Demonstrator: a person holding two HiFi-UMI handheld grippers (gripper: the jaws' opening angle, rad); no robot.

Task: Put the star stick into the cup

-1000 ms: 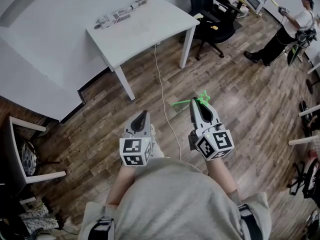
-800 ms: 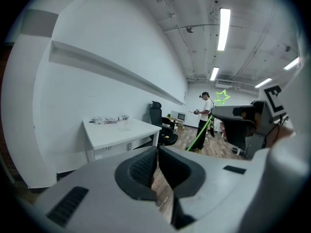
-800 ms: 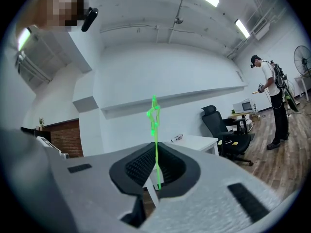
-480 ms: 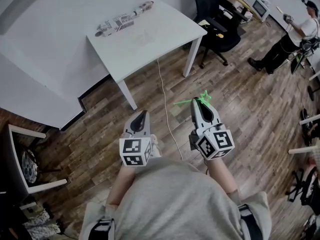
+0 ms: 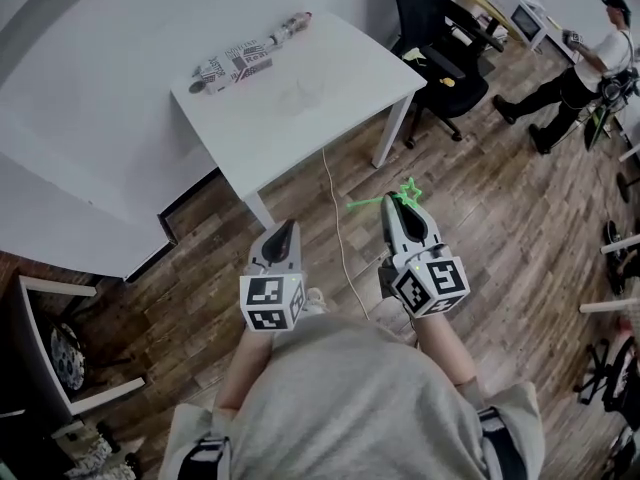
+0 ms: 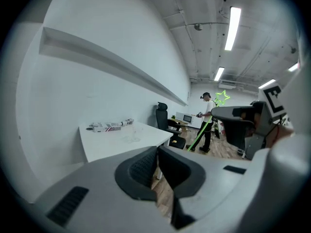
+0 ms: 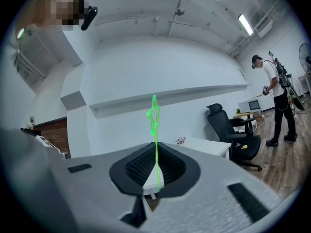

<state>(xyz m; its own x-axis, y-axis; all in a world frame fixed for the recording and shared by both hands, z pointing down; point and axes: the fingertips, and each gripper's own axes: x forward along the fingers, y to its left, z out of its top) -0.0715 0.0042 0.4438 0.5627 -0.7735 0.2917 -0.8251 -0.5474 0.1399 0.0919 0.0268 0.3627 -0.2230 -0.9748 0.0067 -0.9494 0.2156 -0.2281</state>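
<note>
Head view: star stick (image 5: 378, 201) crosswise, star (image 5: 408, 189) rightward.

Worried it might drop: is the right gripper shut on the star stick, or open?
Shut on it. In the right gripper view, the right gripper pinches the green star stick between its jaws, star standing above them.

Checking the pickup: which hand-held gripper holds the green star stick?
The right hand-held gripper, jaws closed on the star stick; the left hand-held gripper is shut on nothing.
</note>
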